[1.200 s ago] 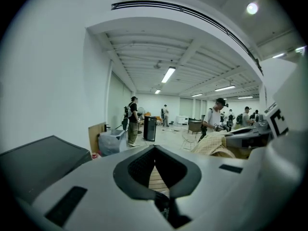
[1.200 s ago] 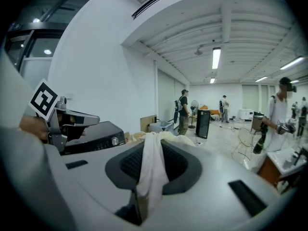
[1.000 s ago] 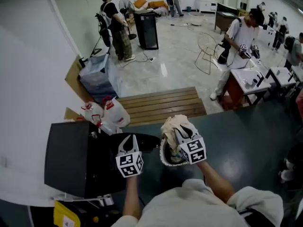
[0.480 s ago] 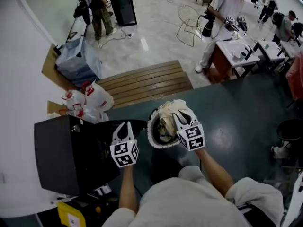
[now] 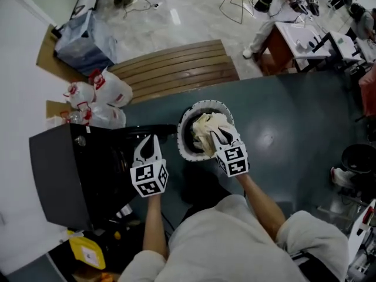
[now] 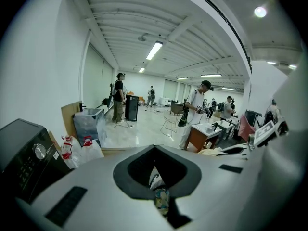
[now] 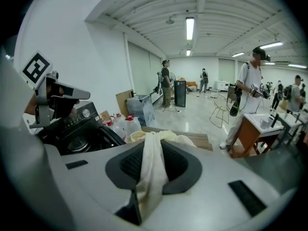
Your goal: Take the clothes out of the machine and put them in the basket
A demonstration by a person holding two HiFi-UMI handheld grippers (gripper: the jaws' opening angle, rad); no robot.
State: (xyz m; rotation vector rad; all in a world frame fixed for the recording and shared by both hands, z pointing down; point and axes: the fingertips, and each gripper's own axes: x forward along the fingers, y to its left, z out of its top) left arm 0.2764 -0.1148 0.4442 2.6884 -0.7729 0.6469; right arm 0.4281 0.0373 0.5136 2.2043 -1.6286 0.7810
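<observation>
The black washing machine (image 5: 64,175) stands at the left with its door open toward the white round basket (image 5: 187,148). A heap of cream clothes (image 5: 202,131) lies in the basket. My right gripper (image 5: 218,135) hangs just over that heap, shut on a cream cloth (image 7: 151,177) that drapes across its pads. My left gripper (image 5: 148,148) is by the machine's open door, its jaws together. In the left gripper view a small patterned scrap (image 6: 161,201) shows at the seam; what it is I cannot tell.
White jugs with red caps (image 5: 97,96) sit behind the machine beside a wooden slatted platform (image 5: 176,69). A black bin (image 5: 358,157) stands at the right. A person works at a table (image 5: 305,34) at the back right. A yellow item (image 5: 88,252) lies near my feet.
Both grippers have come down. The right one has lowered the cream cloth from above the basket onto the heap inside it. The head view has tipped further down.
</observation>
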